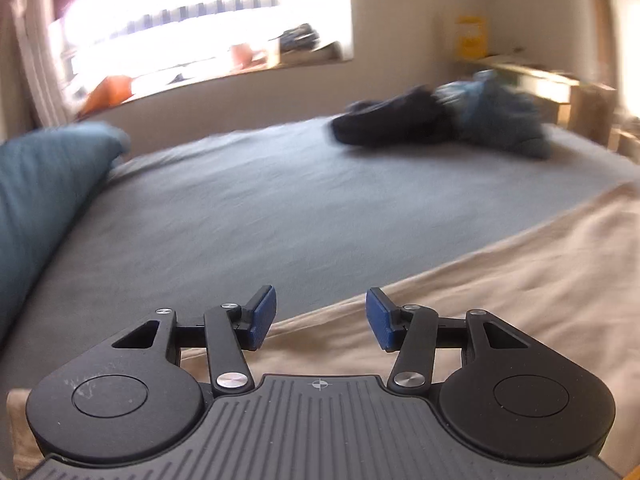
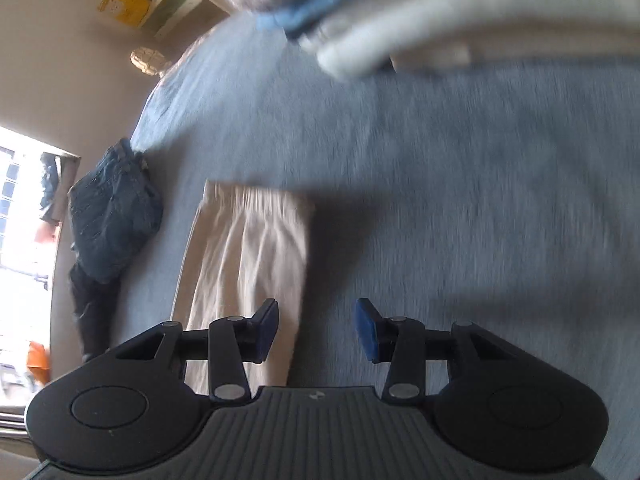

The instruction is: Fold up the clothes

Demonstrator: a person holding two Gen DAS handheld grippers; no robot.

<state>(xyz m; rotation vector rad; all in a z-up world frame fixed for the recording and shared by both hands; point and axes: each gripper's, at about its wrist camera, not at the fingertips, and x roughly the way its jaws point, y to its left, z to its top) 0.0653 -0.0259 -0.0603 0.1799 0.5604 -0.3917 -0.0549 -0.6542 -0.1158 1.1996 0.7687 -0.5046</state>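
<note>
Both claws, left claw (image 1: 321, 318) and right claw (image 2: 317, 330), wide, empty, above flat beige cloth garment (image 2: 248, 264) on grey-sheeted bed (image 1: 240, 216). Likely between folds; crumpled dark clothes pile (image 1: 440, 124) apart.

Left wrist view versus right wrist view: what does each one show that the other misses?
Only the left wrist view shows the teal pillow and the windowsill clutter. Only the right shows the stack of folded white and blue clothes. Both share the grey bedsheet, the beige garment lying flat, the pile of dark and denim clothes, and an open, empty gripper: left gripper, right gripper.
</note>
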